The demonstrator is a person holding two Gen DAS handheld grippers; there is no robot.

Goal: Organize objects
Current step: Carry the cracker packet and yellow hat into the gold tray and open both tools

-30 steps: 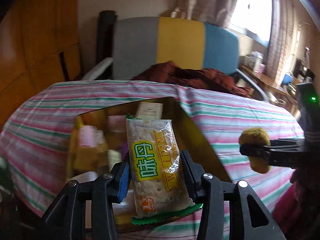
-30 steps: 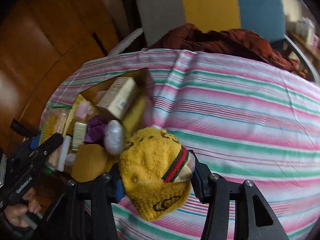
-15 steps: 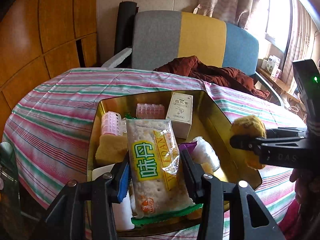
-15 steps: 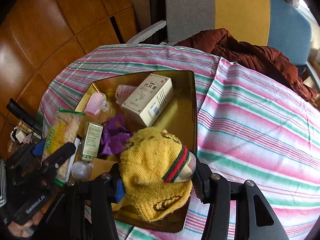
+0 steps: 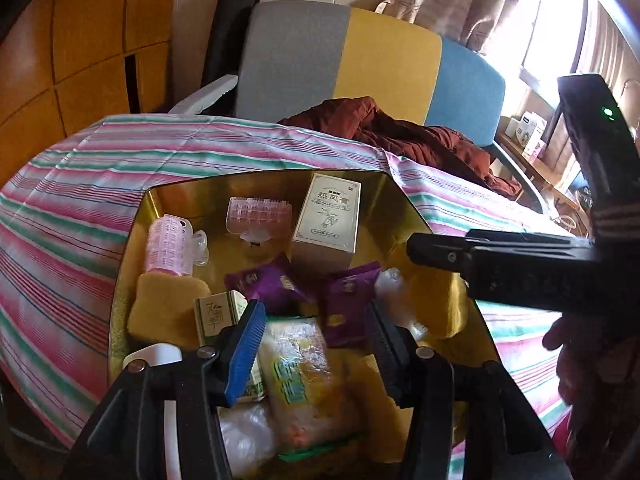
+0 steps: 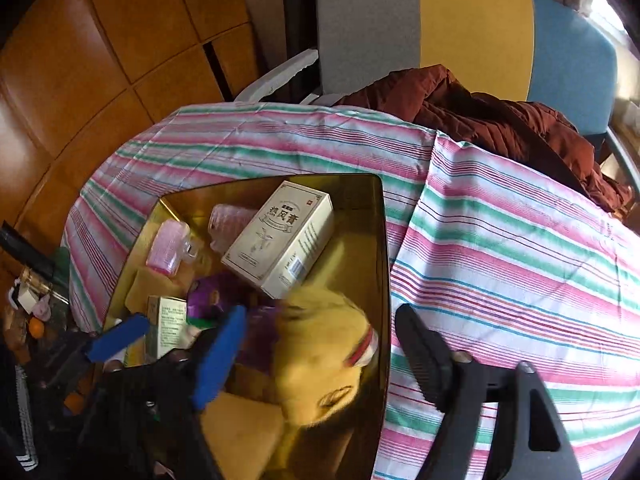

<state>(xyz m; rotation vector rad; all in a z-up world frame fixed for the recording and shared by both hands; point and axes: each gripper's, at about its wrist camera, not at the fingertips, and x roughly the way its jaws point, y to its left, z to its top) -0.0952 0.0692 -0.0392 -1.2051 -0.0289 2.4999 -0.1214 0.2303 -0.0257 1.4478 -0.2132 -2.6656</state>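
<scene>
Both grippers are seen over a gold tray point(image 5: 132, 240) set on a striped cloth point(image 6: 500, 248) covering the counter.

Left gripper point(image 5: 316, 344): jaws released and spread wide, nothing gripped. A cracker pack point(image 5: 304, 384) is seen below and between them, lying in the near end of the tray; blurred, so contact w/ the jaws can't be told, but gaps are seen on both sides.

Right gripper point(image 6: 320, 344): jaws likewise released, wide apart. A yellow knit cap point(image 6: 320, 352) w/ a red-green band is seen between them, blurred, in the tray's near right corner by the rim; whether it has settled can't be told.

Other tray contents: a beige box point(image 5: 326, 220) toward the far end, two pink rollers point(image 5: 168, 244) at far left, purple sachets point(image 5: 348, 300) in the middle, a small green box point(image 5: 218, 316) just left of the left jaw, a yellow sponge point(image 5: 164, 308) at left.

Behind the counter a grey-yellow-blue chair point(image 6: 460, 28) is seen, w/ a maroon jacket point(image 6: 480, 120) heaped on it.
</scene>
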